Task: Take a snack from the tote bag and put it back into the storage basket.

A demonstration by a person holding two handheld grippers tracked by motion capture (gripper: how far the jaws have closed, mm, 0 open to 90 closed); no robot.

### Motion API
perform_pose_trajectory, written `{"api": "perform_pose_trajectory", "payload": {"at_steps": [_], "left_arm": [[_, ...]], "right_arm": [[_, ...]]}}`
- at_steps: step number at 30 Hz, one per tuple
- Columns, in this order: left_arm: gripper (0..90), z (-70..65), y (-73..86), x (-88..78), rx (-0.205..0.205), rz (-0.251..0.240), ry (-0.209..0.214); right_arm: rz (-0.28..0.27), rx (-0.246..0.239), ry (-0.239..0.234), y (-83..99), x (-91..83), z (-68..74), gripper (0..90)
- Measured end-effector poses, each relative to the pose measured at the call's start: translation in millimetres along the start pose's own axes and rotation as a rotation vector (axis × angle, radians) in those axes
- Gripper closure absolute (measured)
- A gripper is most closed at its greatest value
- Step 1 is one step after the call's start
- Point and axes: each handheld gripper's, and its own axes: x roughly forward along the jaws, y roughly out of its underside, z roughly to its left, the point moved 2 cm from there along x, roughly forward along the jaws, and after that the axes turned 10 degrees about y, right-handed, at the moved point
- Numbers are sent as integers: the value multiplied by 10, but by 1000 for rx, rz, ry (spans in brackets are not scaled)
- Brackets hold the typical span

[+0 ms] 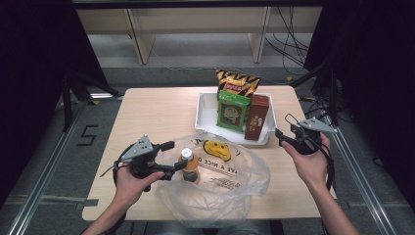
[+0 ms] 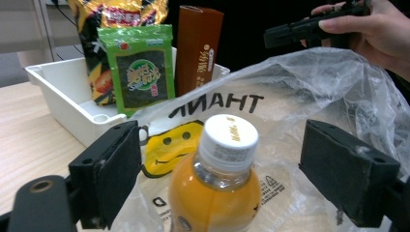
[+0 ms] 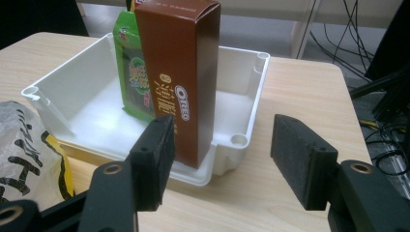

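Crinkled clear plastic bag (image 1: 230,181) holds round bottle (image 1: 188,165); both grippers gape, empty.

Bare table (image 1: 156,110) lies left of the white bin (image 1: 204,115); the plastic bag (image 1: 240,171) crowds the bottle (image 1: 188,166).

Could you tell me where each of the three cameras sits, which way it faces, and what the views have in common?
High view: above the person's side, looking forward and down on the table; both forearms, left gripper and right gripper show.
Left gripper view: rides the left gripper, looking past open jaws at the orange bottle in the plastic bag.
Right gripper view: rides the right gripper, open jaws facing the brown box.
Shared: all three show the white bin.
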Motion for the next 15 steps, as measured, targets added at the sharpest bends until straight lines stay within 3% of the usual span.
{"api": "perform_pose_trajectory", "payload": {"at_steps": [8, 9, 11, 15], "left_arm": [[169, -12, 46, 134, -8, 25, 11], [180, -15, 52, 150, -11, 23, 14], [204, -14, 65, 179, 3, 35, 10], [266, 2, 85, 208, 7, 31, 5]], "right_arm": [[17, 13, -10, 15, -25, -4, 418], [31, 46, -6, 21, -40, 21, 418], [18, 7, -6, 26, -27, -12, 418], [18, 11, 0, 41, -31, -22, 418]]}}
